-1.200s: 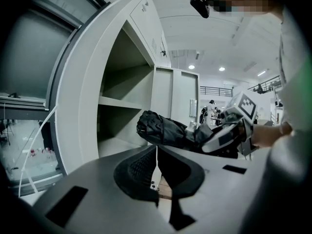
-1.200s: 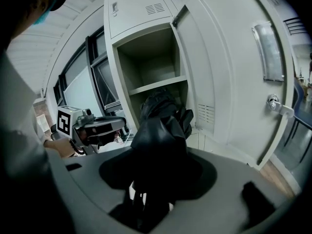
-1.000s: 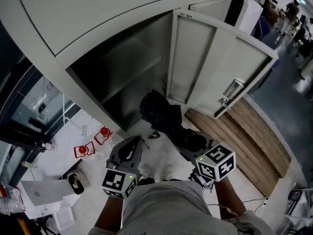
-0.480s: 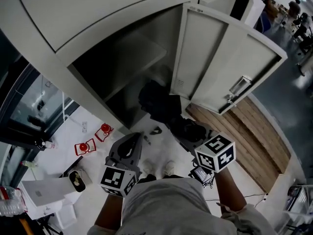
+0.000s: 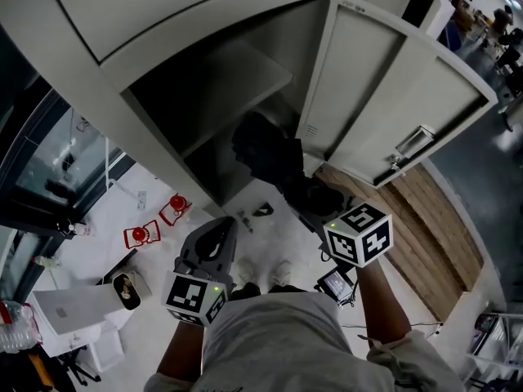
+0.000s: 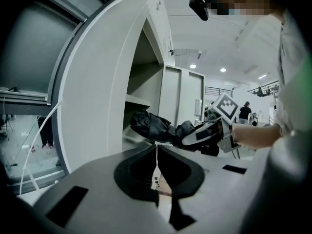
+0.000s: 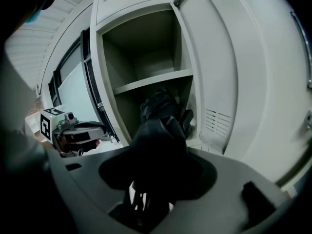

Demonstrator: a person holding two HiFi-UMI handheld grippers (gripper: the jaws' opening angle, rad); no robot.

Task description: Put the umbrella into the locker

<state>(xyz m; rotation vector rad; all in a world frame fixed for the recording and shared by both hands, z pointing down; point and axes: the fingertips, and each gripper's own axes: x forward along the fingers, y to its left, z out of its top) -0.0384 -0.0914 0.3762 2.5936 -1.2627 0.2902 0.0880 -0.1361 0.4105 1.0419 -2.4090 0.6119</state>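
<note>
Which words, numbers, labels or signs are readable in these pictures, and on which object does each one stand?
No text can be read.
Marker cubes: only black-and-white square patterns, no letters.
Small screen below the right-hand cube: too small to read.
Locker door: no label visible.

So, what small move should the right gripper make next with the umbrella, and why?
Probably ease the right gripper forward, into the locker. It is shut on the folded black umbrella, whose front end is just at the mouth of the lower compartment, under the shelf; most of it hangs outside. The door stands open.
</note>
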